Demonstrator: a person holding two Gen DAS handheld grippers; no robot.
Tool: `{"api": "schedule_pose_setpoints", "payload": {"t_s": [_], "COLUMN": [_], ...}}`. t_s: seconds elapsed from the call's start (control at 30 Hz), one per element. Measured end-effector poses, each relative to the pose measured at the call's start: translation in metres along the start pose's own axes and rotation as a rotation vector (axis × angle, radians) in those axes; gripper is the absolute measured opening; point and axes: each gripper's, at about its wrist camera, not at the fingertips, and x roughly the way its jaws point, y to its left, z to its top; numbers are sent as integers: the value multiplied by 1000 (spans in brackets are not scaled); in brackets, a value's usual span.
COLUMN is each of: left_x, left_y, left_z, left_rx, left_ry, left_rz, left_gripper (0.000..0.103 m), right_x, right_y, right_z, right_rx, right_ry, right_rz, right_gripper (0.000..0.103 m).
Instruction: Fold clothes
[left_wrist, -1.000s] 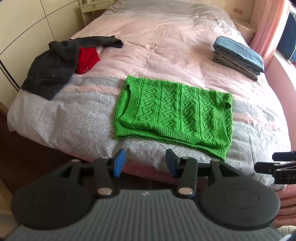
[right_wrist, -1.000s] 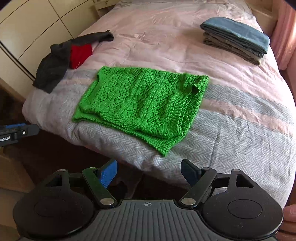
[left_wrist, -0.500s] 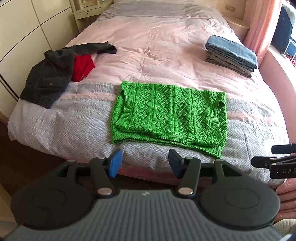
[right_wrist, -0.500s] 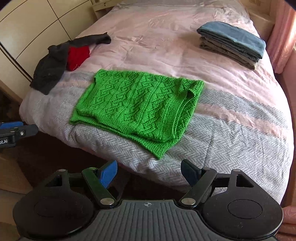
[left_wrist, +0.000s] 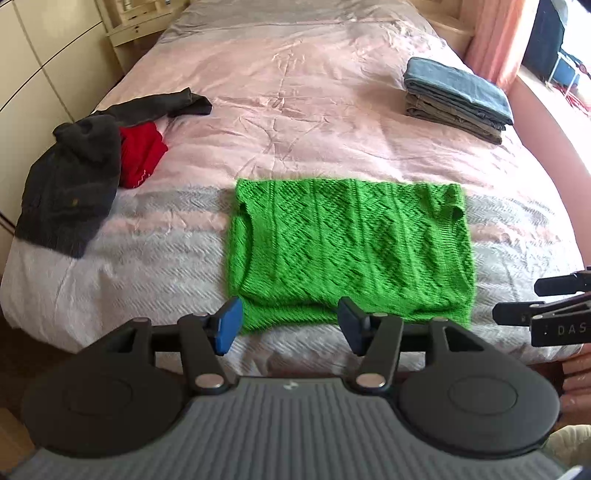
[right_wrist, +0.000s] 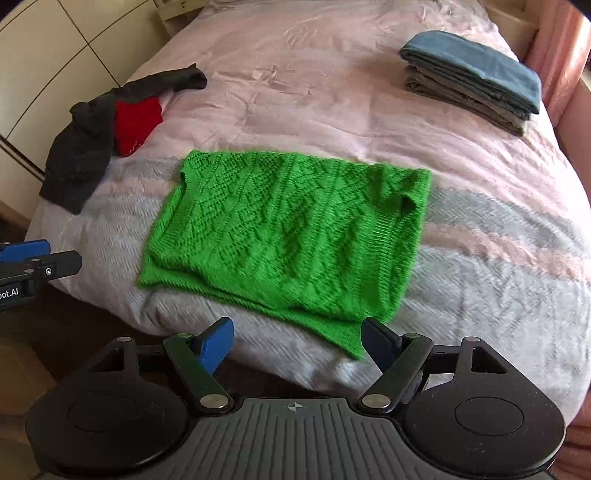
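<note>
The green knit sweater (left_wrist: 351, 251) is laid flat, folded, at the near edge of the bed (left_wrist: 314, 96). To its far left, a dark jacket (left_wrist: 70, 184) is heaped over a red garment (left_wrist: 142, 153); to its far right, a stack of folded clothes (left_wrist: 456, 99) is seen. Nothing is in the way btwn tongs & sweater. Vs. 0.5 s ago, both cameras are brought closer; the sweater now reaches the fingertips. Left tongs (left_wrist: 290, 325) and right tongs (right_wrist: 297, 339) are spread, nothing pinched. "DAS" and "ot.AI" are read on the devices.
</note>
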Motion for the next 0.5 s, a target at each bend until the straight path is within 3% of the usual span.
{"api": "schedule_pose_setpoints", "payload": {"t_s": [0.23,0.5], "left_x": [31,63], "left_y": [41,67], "left_z": [21,33], "left_rx": [95,205], "left_ry": [52,107], "left_rz": [-63,-147], "left_gripper": [54,54], "right_x": [26,35], "right_y": [35,55], "right_z": [16,5], "right_rx": [103,253], "right_ry": [38,67], "right_rz": [-47,-138], "right_gripper": [79,79]}}
